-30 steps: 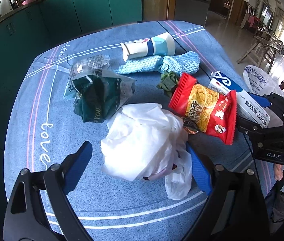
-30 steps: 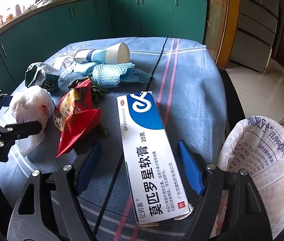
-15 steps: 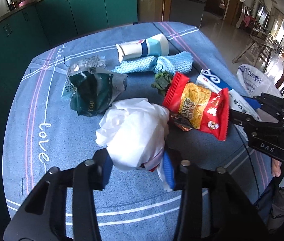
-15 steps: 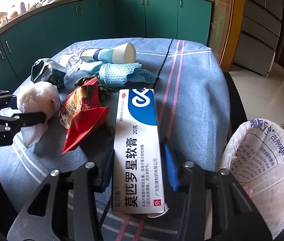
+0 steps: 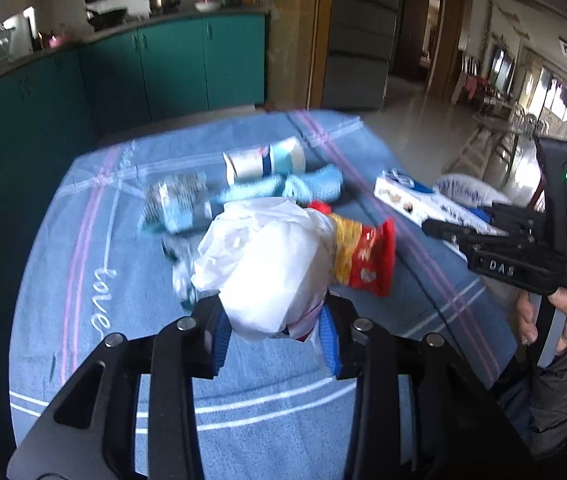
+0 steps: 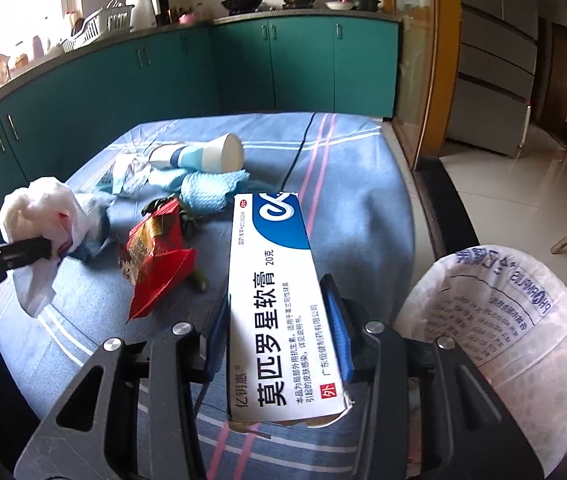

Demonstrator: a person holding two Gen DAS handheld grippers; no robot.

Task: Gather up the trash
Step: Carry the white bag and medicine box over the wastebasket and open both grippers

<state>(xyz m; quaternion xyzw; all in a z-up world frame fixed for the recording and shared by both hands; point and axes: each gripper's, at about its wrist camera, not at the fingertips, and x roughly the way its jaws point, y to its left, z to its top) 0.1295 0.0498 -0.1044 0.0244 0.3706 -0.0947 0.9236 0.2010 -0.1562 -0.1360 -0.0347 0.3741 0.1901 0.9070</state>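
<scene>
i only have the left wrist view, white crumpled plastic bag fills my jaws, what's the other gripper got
Observer: The right gripper is shut on a long white and blue cardboard medicine box, pads on its two long sides.
Operator: where's the bin from there
Observer: A white printed plastic trash bag stands open just right of the box, beside the table edge.
Operator: does my bag look gripped from that side
Observer: Yes, the left gripper pinches the white crumpled plastic bag, and a loose tail hangs below the fingers.
Operator: anything under the red snack packet
Observer: A green scrap pokes out beside the red foil snack packet.
</scene>
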